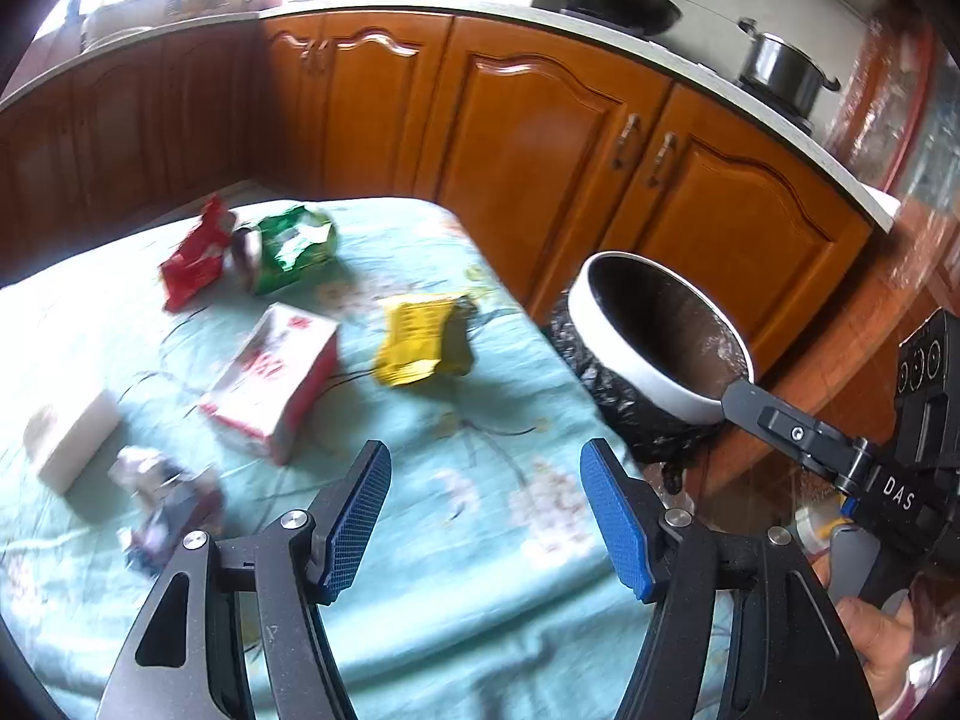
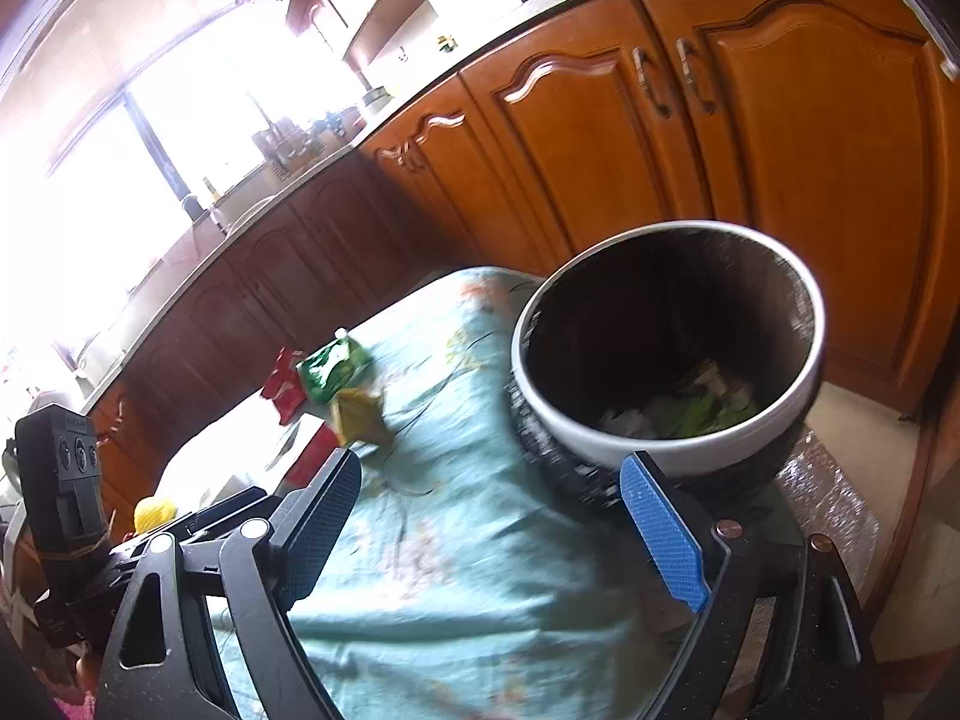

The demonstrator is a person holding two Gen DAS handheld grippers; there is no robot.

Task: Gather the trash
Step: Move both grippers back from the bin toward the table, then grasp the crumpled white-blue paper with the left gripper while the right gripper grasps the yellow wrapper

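Observation:
Trash lies on a table with a light green cloth point(image 1: 480, 540): a red wrapper point(image 1: 195, 255), a green packet point(image 1: 291, 246), a yellow packet point(image 1: 420, 336), a red-and-white box point(image 1: 273, 381), a white box point(image 1: 75, 444) and a crumpled wrapper point(image 1: 165, 501). My left gripper point(image 1: 486, 516) is open and empty above the cloth. A white-rimmed bin point(image 2: 666, 354) with a black liner stands off the table's right edge, with some trash inside. My right gripper point(image 2: 516, 528) is open and empty, its right finger point(image 2: 660, 528) close under the bin's rim. In the left wrist view the bin point(image 1: 654, 330) shows too.
Orange wooden cabinets point(image 1: 540, 138) run behind the table under a pale countertop point(image 1: 690, 60) with a wok point(image 1: 618, 0) and a steel pot point(image 1: 780, 69). A bright window point(image 2: 150, 168) is at the far left. A yellow object point(image 2: 153, 513) sits low left.

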